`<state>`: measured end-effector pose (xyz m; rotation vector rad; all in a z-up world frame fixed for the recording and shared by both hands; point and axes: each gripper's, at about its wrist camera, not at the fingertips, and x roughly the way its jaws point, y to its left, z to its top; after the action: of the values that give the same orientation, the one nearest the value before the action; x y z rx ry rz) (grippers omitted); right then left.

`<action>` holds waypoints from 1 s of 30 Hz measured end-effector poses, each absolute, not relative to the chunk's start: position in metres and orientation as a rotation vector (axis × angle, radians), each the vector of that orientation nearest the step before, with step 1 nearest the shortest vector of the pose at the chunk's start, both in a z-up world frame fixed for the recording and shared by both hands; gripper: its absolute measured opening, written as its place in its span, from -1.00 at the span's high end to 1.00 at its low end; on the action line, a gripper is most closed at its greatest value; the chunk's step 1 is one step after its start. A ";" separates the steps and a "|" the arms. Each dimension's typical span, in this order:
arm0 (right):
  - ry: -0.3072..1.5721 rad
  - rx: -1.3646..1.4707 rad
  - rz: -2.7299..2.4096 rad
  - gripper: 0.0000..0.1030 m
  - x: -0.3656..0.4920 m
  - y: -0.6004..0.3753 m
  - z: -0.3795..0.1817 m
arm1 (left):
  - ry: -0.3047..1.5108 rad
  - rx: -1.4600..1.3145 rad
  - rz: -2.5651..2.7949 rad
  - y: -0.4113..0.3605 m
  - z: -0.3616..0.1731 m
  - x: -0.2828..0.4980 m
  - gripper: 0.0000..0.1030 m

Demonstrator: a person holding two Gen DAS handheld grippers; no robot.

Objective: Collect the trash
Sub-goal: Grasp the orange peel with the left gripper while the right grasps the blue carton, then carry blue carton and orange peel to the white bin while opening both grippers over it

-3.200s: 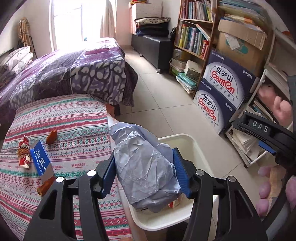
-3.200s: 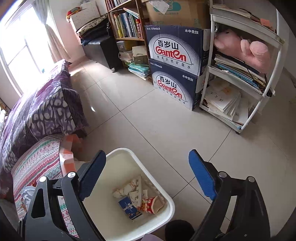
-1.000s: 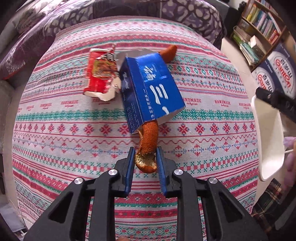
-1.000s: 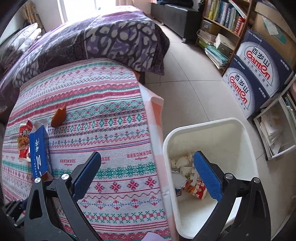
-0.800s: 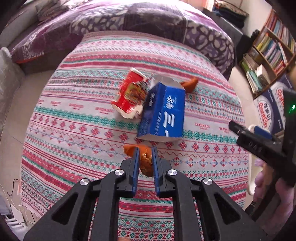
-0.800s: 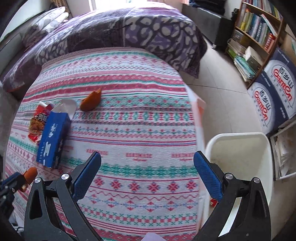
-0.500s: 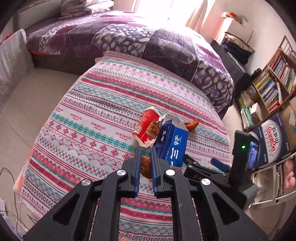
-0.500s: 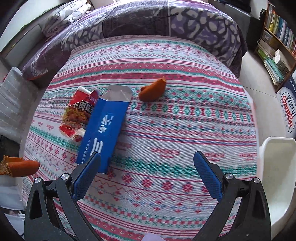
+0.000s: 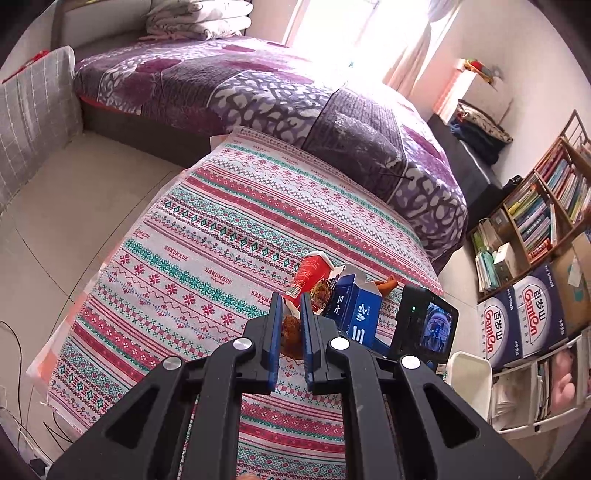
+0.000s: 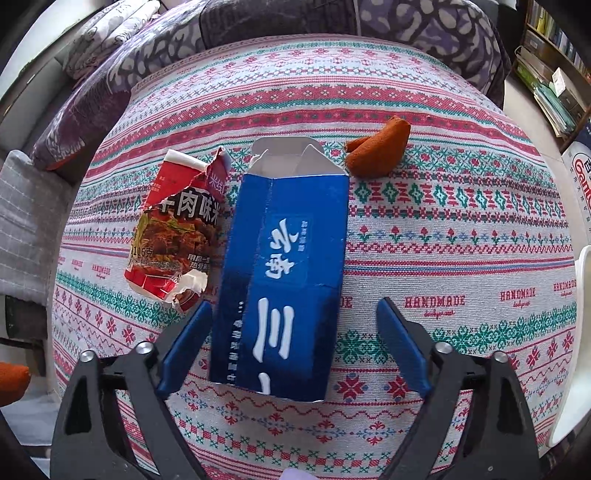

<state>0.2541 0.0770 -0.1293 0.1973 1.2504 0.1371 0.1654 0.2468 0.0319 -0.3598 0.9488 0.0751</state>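
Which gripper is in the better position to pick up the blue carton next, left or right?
Right. The right gripper is open with its jaws on either side of the blue carton, while the left gripper is shut on an orange peel.

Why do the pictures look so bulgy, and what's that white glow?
Left wrist view: the window is overexposed, washing out the curtain; dark corners mark the fisheye's circular edge. Right wrist view: the striped tablecloth bows into a dome, yet the blue carton stays sharp.

Patterned tablecloth (image 10: 461, 236) — carton (image 10: 284, 266), wrapper (image 10: 173, 236), peel (image 10: 380, 151)
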 end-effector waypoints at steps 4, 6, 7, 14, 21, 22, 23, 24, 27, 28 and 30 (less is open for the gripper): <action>1.186 0.189 0.187 0.06 0.251 0.077 -0.113 | 0.937 -0.373 0.086 0.250 0.032 0.165 0.80; 1.129 0.187 0.197 0.08 0.247 0.076 -0.098 | 0.923 -0.379 0.093 0.252 0.034 0.164 0.80; 1.108 0.188 0.198 0.08 0.246 0.075 -0.091 | 0.914 -0.379 0.100 0.251 0.036 0.163 0.81; 0.896 0.144 0.161 0.09 0.231 0.062 -0.031 | 0.829 -0.308 0.175 0.240 0.047 0.159 0.80; 0.751 0.105 0.089 0.09 0.215 0.027 0.009 | 0.782 -0.261 0.216 0.229 0.051 0.161 0.80; 0.740 0.107 0.081 0.09 0.213 0.021 0.012 | 0.779 -0.252 0.219 0.226 0.051 0.160 0.80; 0.735 0.109 0.075 0.09 0.211 0.015 0.015 | 0.777 -0.246 0.220 0.224 0.051 0.161 0.80; 0.731 0.110 0.069 0.09 0.208 0.009 0.017 | 0.776 -0.242 0.219 0.223 0.050 0.162 0.80; 0.724 0.111 0.055 0.09 0.202 -0.007 0.020 | 0.774 -0.230 0.218 0.217 0.048 0.162 0.80; 0.721 0.113 0.050 0.09 0.200 -0.012 0.021 | 0.773 -0.226 0.217 0.215 0.048 0.162 0.80; 0.713 0.122 0.039 0.09 0.196 -0.023 0.021 | 0.769 -0.219 0.215 0.210 0.047 0.162 0.80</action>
<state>0.1959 -0.0231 0.0214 0.1221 0.7133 0.0387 0.1620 0.2102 0.0474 -0.2187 0.7692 0.2155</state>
